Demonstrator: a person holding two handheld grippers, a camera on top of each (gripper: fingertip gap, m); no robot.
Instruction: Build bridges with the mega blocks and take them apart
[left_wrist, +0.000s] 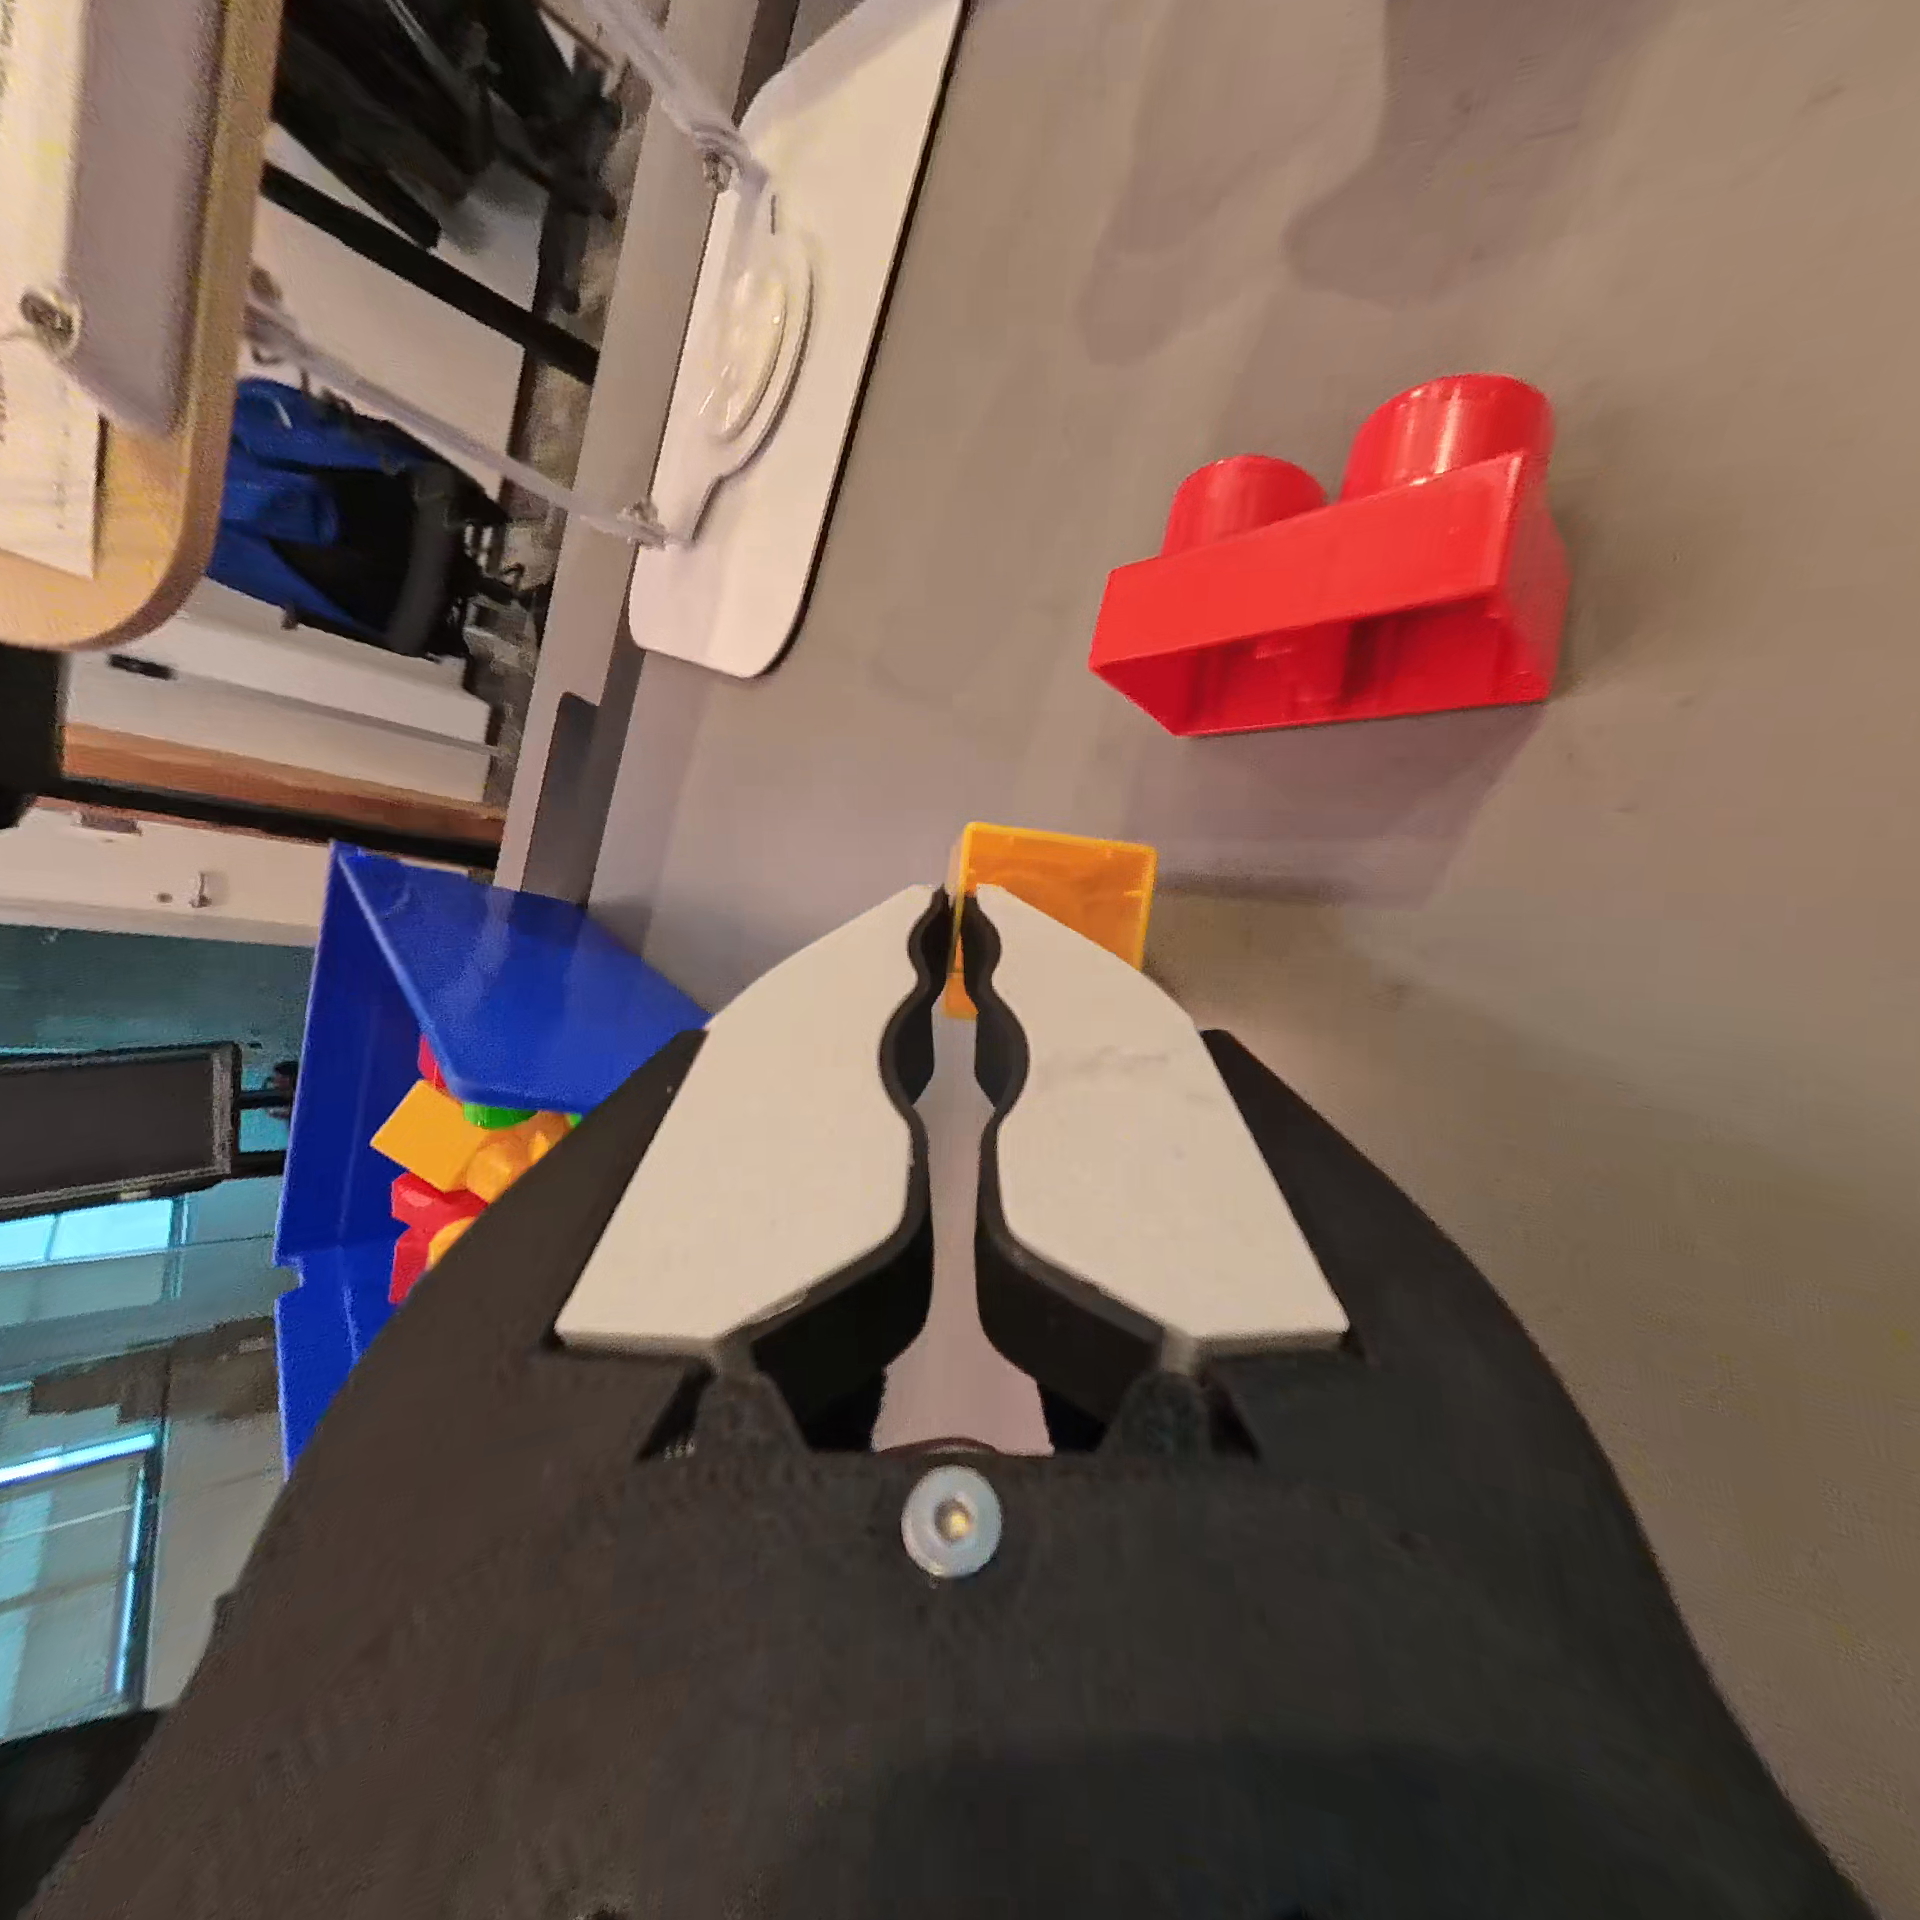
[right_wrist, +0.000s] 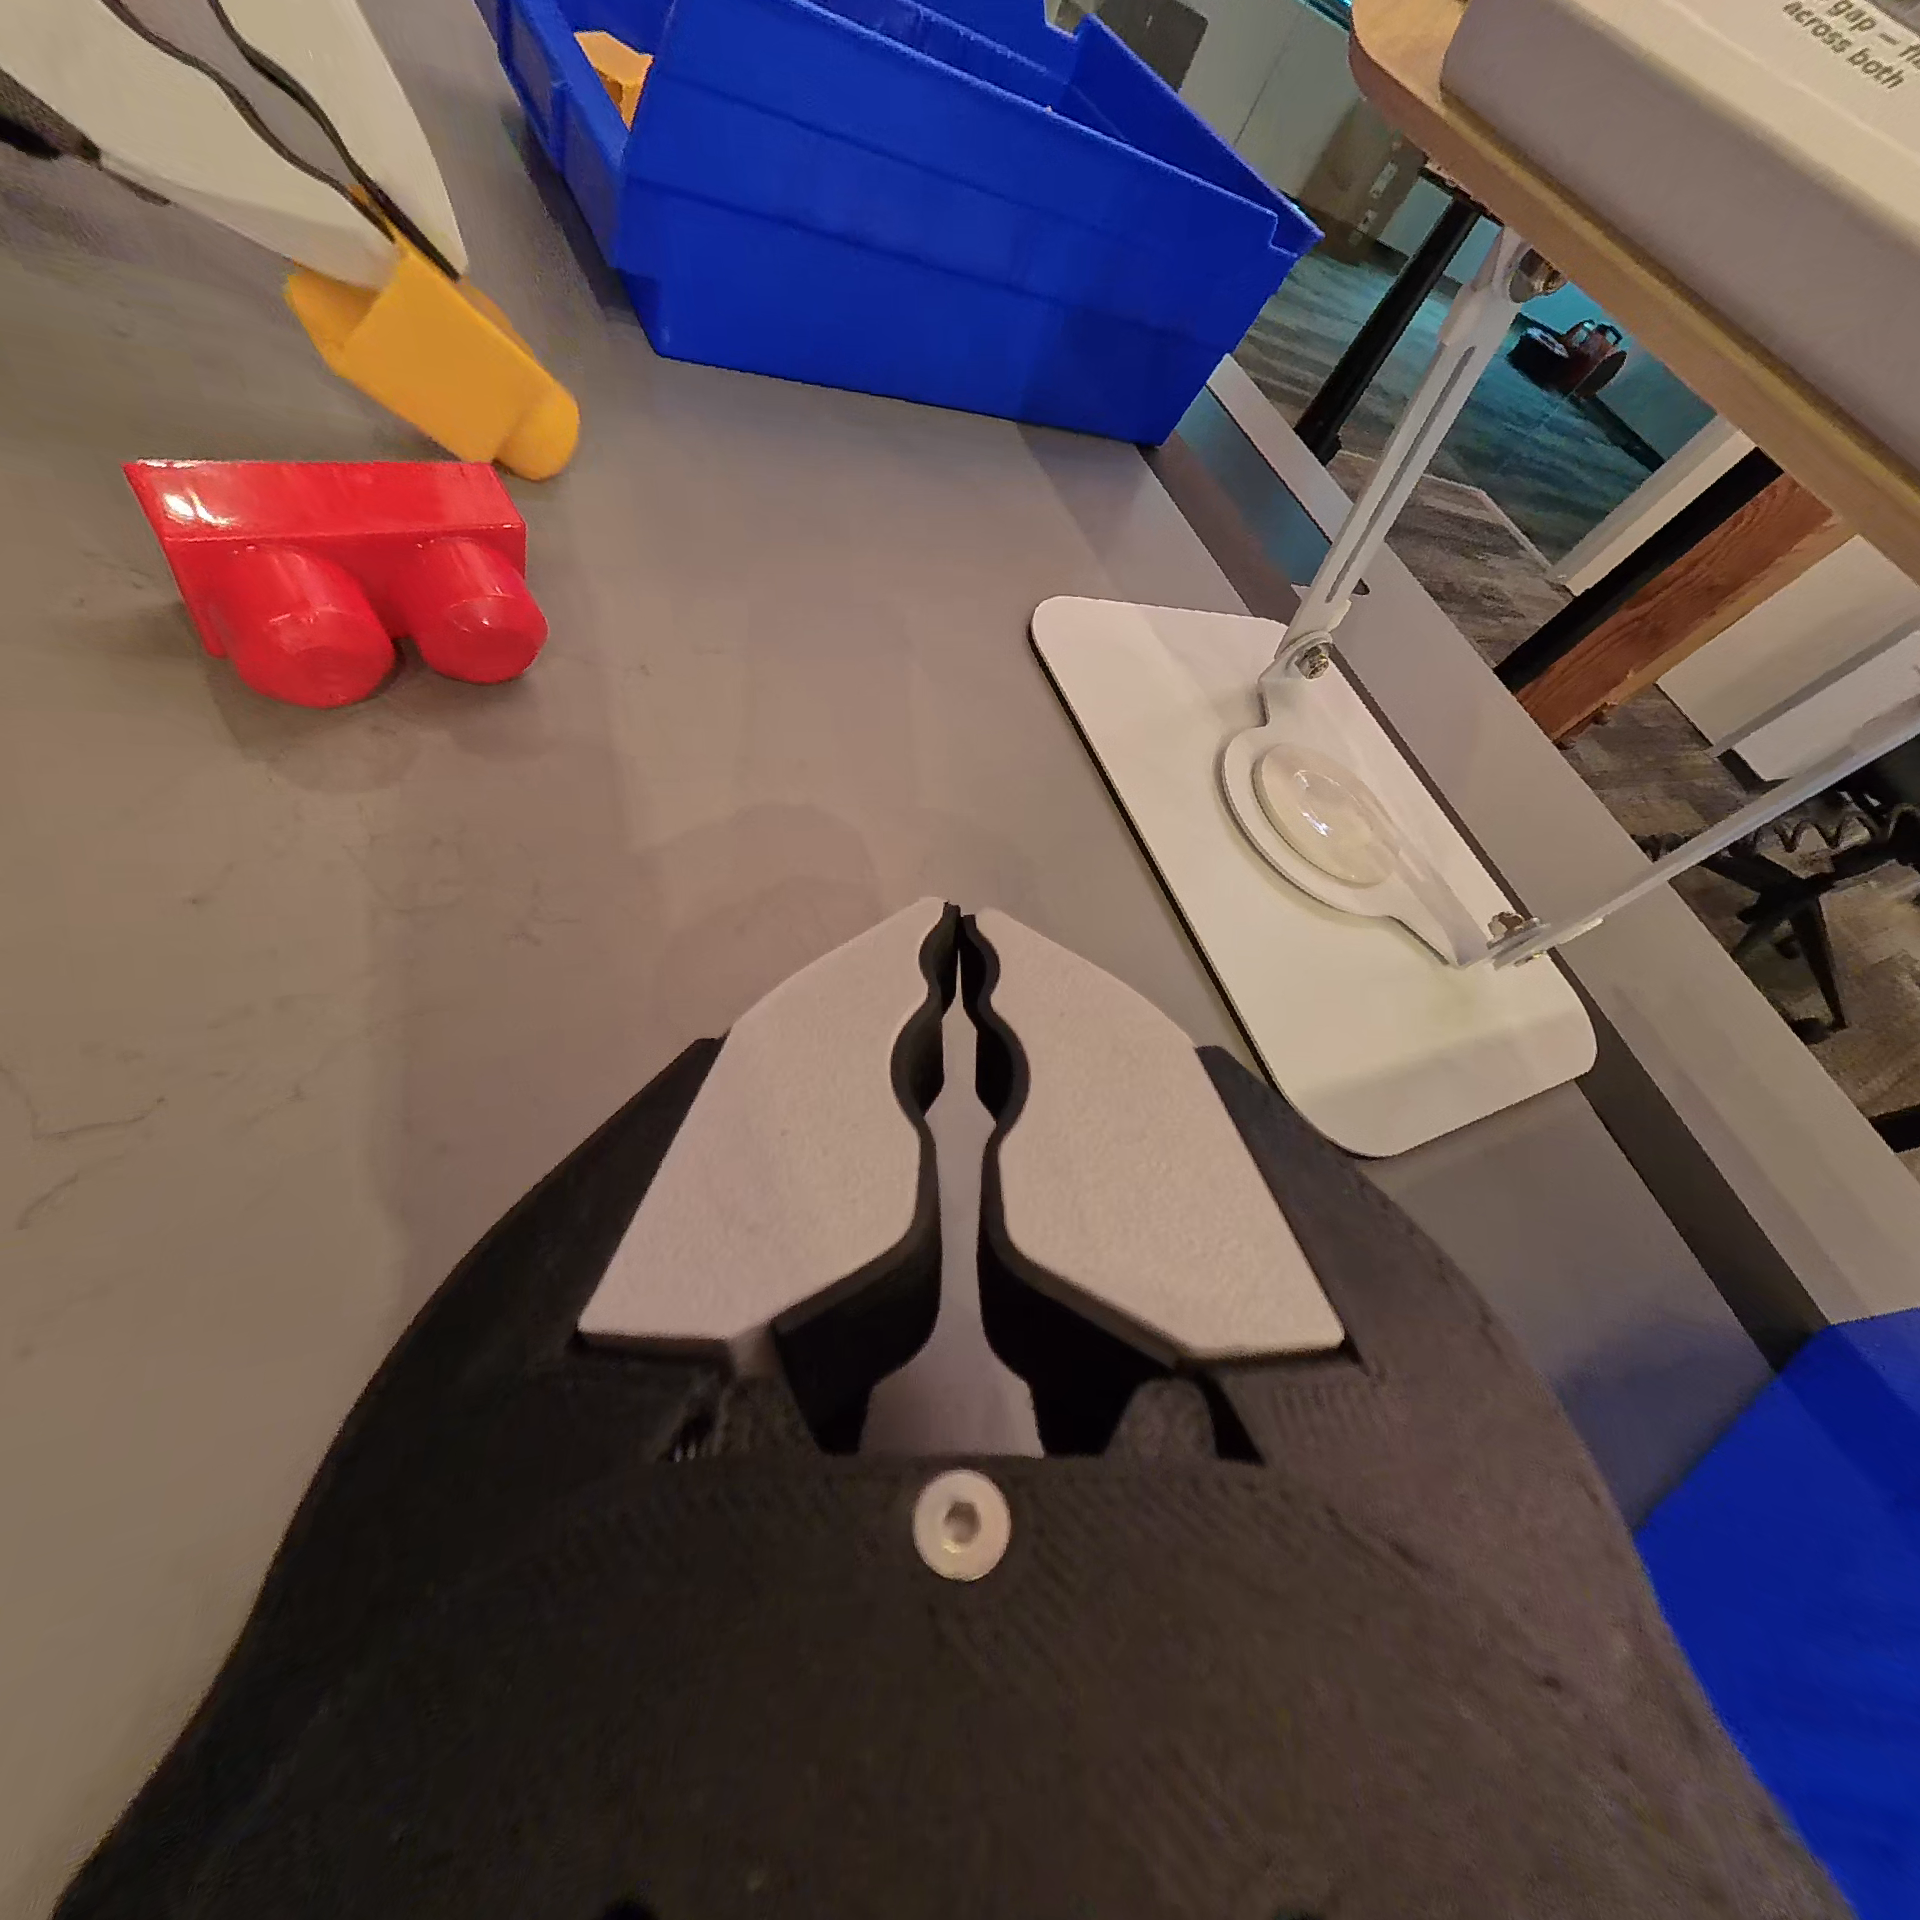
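Observation:
My left gripper (left_wrist: 958, 896) is shut on the thin wall of an orange block (left_wrist: 1081, 894), pinching its open underside edge between the pads. The right wrist view shows the same orange block (right_wrist: 436, 364) hanging tilted from the left gripper's fingers (right_wrist: 343, 208), with its low end close to the grey table (right_wrist: 727, 727). A red two-stud block (left_wrist: 1340, 582) lies on its side on the table, apart from the orange one; it also shows in the right wrist view (right_wrist: 332, 571). My right gripper (right_wrist: 958, 920) is shut with nothing between its pads, above the table.
A blue bin (left_wrist: 343, 1039) with several loose blocks stands beside the left gripper; it shows as a blue bin (right_wrist: 935, 208) at the back in the right wrist view. A white stand base (right_wrist: 1330, 883) sits near the table's right edge. Another blue bin's corner (right_wrist: 1808, 1558) lies lower right. Tip to tip, the grippers are about 20 centimeters apart.

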